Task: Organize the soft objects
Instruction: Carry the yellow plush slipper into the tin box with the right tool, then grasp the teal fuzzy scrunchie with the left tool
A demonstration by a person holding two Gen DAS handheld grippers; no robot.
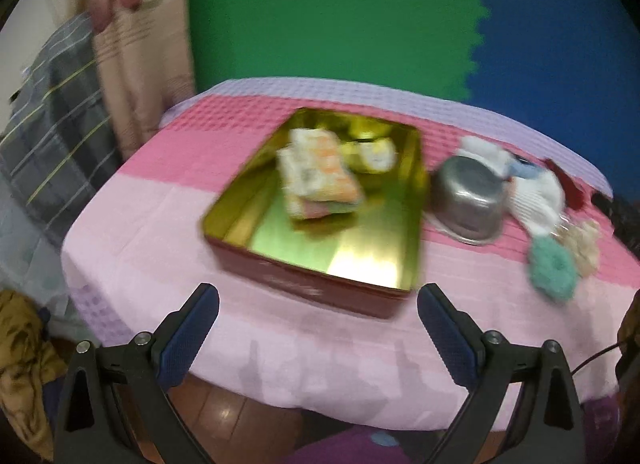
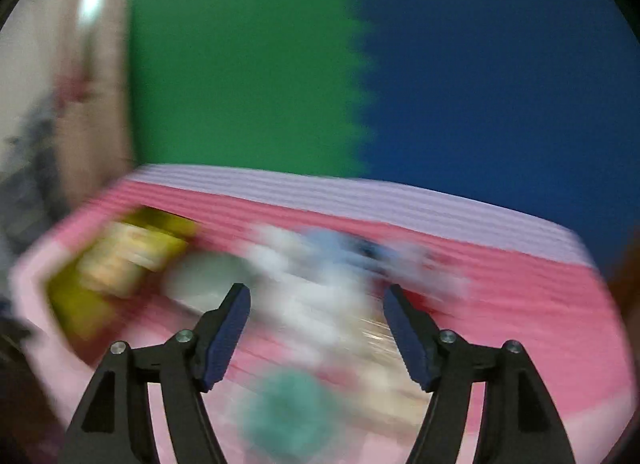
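Ahead of my left tongs point(image 1: 318, 304) sits the open tin point(image 1: 256, 199), gold inside and red outside, its near wall just past the tips. Inside it I see a folded patterned cloth point(image 1: 320, 175) lying toward the far half, with a small pale yellowish soft thing point(image 1: 376, 155) beyond it near the back corner; blur keeps me from naming that one. To the right of the tin, close beside its right wall, a metal bowl point(image 1: 468, 199) lies tilted on the tabletop point(image 1: 160, 232). Past the bowl and further right is the heap of soft things still out: a white fluffy piece point(image 1: 536, 199), a teal fuzzy ring point(image 1: 554, 268) nearest me, and a cream one point(image 1: 586, 244) just beside it.

My left tongs stand wide apart with nothing between them.

Through the right wrist view everything is smeared. My right tongs point(image 2: 316, 300) are parted and empty, and I cannot tell if they are touching anything. The white heap point(image 2: 320, 296) shows between and beyond the tips, the teal ring point(image 2: 288, 412) sits low between the arms, and the tin point(image 2: 80, 304) lies off to the left.
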